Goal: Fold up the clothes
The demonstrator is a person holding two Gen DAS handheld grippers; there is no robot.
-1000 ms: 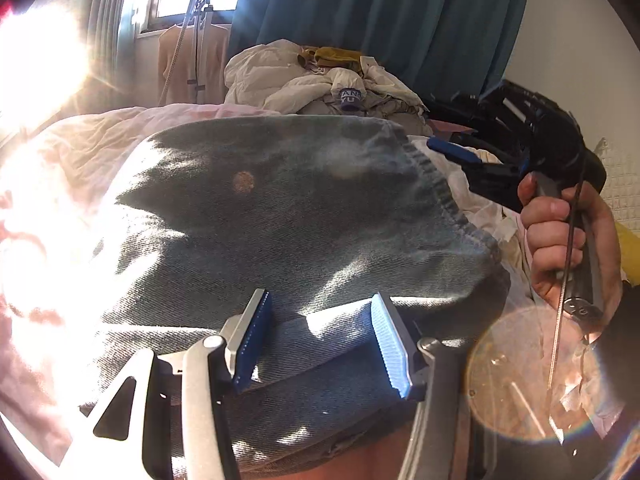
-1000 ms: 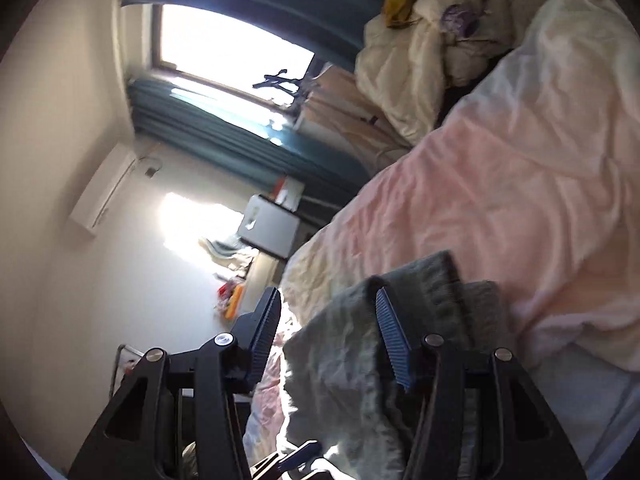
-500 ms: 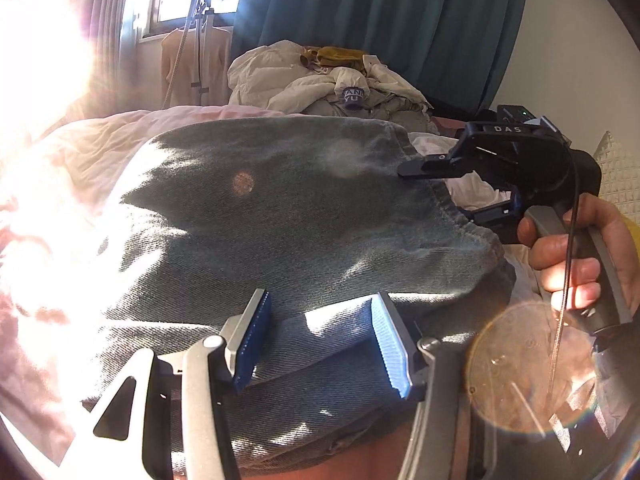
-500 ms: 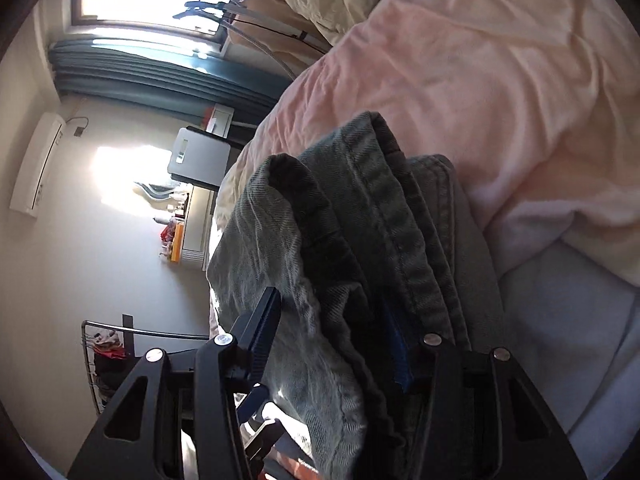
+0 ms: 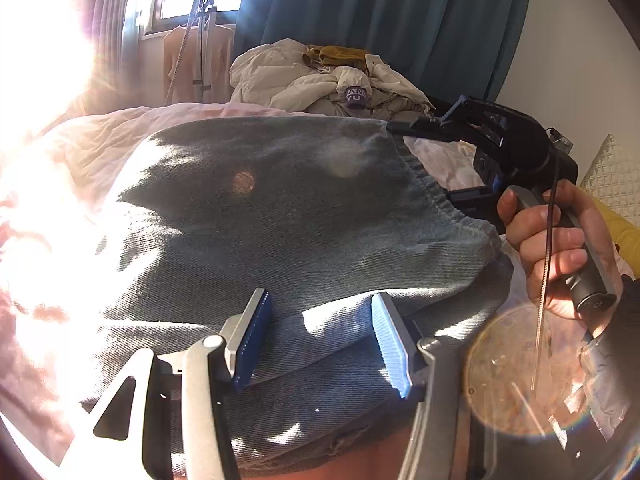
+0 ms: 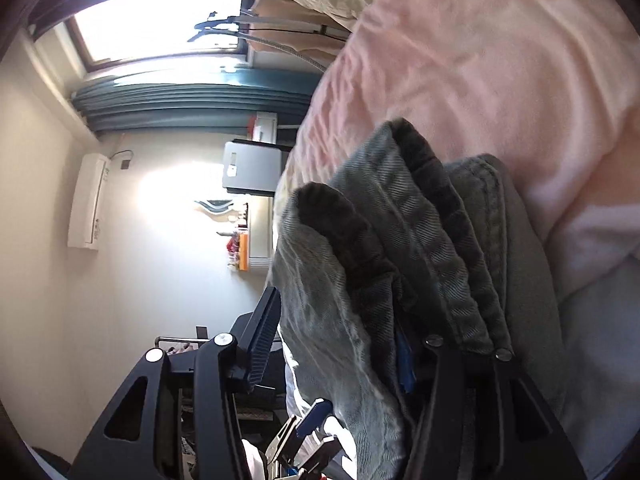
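Background of the scene. A pink bedspread (image 5: 80,152) covers the bed. Beyond it lies a heap of cream-coloured laundry (image 5: 304,80) with a mustard item (image 5: 340,54) on top, in front of teal curtains (image 5: 400,20). A garment steamer stand (image 5: 200,28) rises before the sunlit window (image 6: 160,28). An air-conditioner unit (image 6: 86,200) is mounted on the pale wall, and a grey appliance (image 6: 250,168) stands near the bed. A quilted cushion (image 5: 612,176) occupies the right margin.

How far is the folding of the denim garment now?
Partly done: the denim garment already lies doubled over on the pink bedding. In hand: the right gripper has its waistband edge between its fingers, while the left gripper is open over the near fold. Left: a final fold, plus the unfolded clothes pile behind.
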